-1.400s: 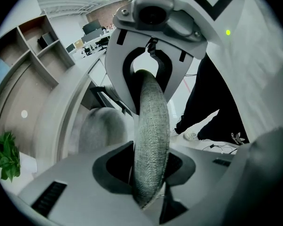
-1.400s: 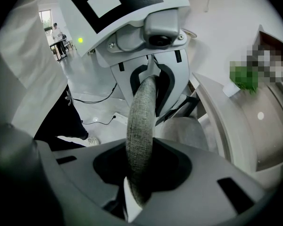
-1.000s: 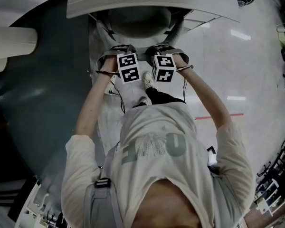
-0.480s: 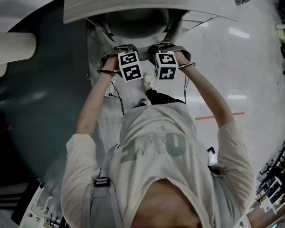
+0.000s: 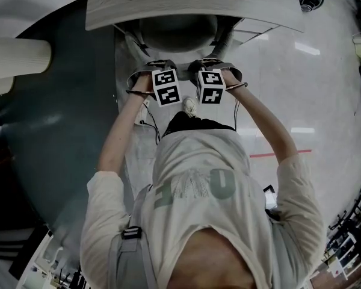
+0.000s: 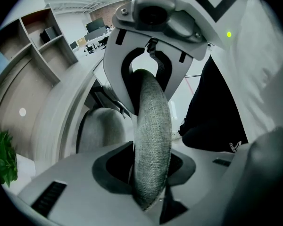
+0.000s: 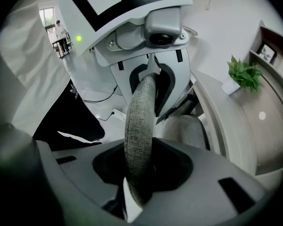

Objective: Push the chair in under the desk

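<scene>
**Left gripper (image 5: 149,72) and right gripper (image 5: 215,70) both clamped on the chair back**

Each gripper pinches the top rim of the back (image 6: 153,121), a rounded edge of grey padded fabric, with its jaws closed on it from either side. The two sit just beside each other at upper centre of the head view. The chair (image 5: 177,32) lies ahead of them, its seat partly beneath the desk (image 5: 186,2), whose pale top crosses the upper frame. The back stands clear of the desk edge, so the push looks well along but not done.

What could go wrong, as I judge it:

- **Slip.** The rim is soft and rounded, and both grips are high on it. A hard shove could make the pads ride up and off the fabric.
- **Swing.** The grippers are close together near the middle. If one pushes harder, the chair may turn and go in crooked.
- **Knock.** A grey frame tube (image 5: 224,39) slants up at the right of the seat, near the desk edge. A crooked chair could drive it into the desk.
- **Snag.** A cable (image 5: 149,122) trails on the floor (image 5: 301,71) at left of centre, and the person's shoe (image 5: 189,106) is just below the grippers. Either could catch the chair base, which is hidden.
</scene>
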`<state>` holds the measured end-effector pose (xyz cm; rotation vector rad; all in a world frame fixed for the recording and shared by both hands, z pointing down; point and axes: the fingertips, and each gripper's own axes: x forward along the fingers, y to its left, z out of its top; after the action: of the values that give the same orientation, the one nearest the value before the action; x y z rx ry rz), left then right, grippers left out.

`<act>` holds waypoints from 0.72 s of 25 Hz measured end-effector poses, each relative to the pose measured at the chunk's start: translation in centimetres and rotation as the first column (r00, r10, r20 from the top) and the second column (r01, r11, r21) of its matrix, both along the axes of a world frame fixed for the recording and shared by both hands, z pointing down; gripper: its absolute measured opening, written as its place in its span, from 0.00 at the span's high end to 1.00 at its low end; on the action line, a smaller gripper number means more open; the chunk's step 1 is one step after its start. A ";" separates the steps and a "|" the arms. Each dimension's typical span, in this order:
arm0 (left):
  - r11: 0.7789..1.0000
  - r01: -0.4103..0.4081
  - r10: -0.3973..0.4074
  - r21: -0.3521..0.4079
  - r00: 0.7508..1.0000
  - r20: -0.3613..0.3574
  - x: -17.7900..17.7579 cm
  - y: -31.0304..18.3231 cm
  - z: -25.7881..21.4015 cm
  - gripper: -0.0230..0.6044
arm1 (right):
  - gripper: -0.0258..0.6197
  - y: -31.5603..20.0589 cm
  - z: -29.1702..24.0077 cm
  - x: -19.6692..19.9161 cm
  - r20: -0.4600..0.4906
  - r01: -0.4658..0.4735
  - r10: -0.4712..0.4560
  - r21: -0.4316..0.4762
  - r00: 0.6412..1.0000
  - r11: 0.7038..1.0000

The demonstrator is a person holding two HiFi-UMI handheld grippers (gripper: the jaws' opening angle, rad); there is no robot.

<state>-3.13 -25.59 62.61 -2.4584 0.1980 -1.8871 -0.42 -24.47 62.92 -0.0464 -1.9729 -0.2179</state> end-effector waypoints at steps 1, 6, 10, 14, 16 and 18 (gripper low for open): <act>1.000 -0.003 0.003 -0.002 1.000 0.001 0.0 -0.1 0.1 0.75 | 0.81 -0.1 0.0 0.0 -0.002 0.000 0.000 -0.009 1.000 1.000; 0.997 -0.034 0.036 -0.065 0.999 0.032 0.0 0.3 0.6 0.75 | 0.81 0.1 0.3 -0.1 -0.013 -0.003 0.002 -0.050 1.000 0.999; 0.996 -0.052 0.056 -0.074 0.997 0.049 -0.1 0.4 0.9 0.75 | 0.81 0.2 0.5 -0.2 -0.008 -0.004 0.003 -0.068 1.000 0.998; 0.996 -0.064 0.069 -0.060 0.993 0.094 -0.3 0.6 1.8 0.75 | 0.81 0.6 0.8 -0.4 -0.011 -0.002 0.002 -0.074 1.000 0.997; 0.996 -0.068 0.074 -0.063 0.992 0.103 -0.2 0.6 2.1 0.75 | 0.81 0.5 0.9 -0.3 -0.015 0.001 -0.002 -0.079 1.000 0.997; 0.995 -0.071 0.078 -0.069 0.992 0.103 -0.2 0.5 2.2 0.75 | 0.81 0.4 0.9 -0.3 -0.015 -0.002 0.001 -0.079 1.000 0.997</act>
<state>-3.30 -25.11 64.81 -2.3606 0.0417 -2.0164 -0.68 -24.02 63.81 -0.0973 -1.9664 -0.1383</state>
